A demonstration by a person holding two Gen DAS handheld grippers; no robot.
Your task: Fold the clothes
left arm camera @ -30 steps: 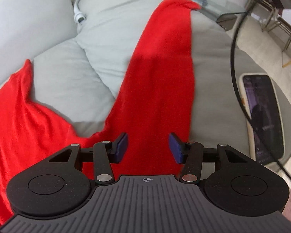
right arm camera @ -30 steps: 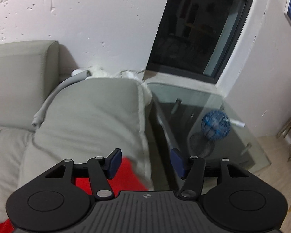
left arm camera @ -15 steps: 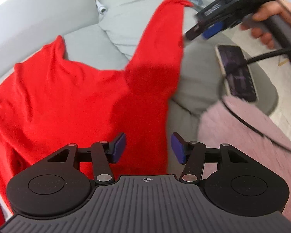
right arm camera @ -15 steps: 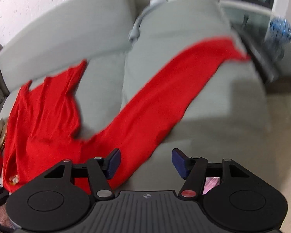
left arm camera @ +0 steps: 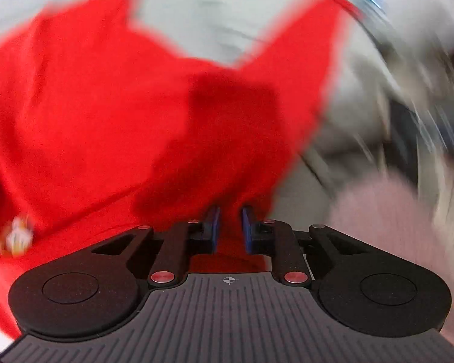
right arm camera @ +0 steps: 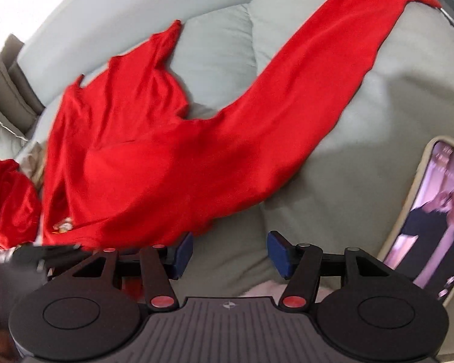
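Note:
A red long-sleeved garment [left arm camera: 106, 106] lies spread on the grey sofa [right arm camera: 363, 151], one sleeve stretched toward the far right corner. A small printed badge [right arm camera: 62, 227] sits near its front edge. My left gripper [left arm camera: 230, 227] is low over the garment's near edge, its jaws closing to a narrow gap with red cloth showing between them; this view is blurred. My right gripper [right arm camera: 230, 254] stands open over bare cushion, just right of the red garment [right arm camera: 166, 166], nothing between its fingers.
A phone [right arm camera: 432, 220] with a lit screen lies on the cushion at the right. A second bunched red cloth [right arm camera: 9, 199] sits at the far left, near a beige pillow [right arm camera: 3, 96]. Something pink and fluffy [left arm camera: 393, 211] lies right of the left gripper.
Both grippers swung down and left toward the garment's near edge. The left jaws narrowed from wide apart to a small gap over the red cloth. The right jaws kept their width.

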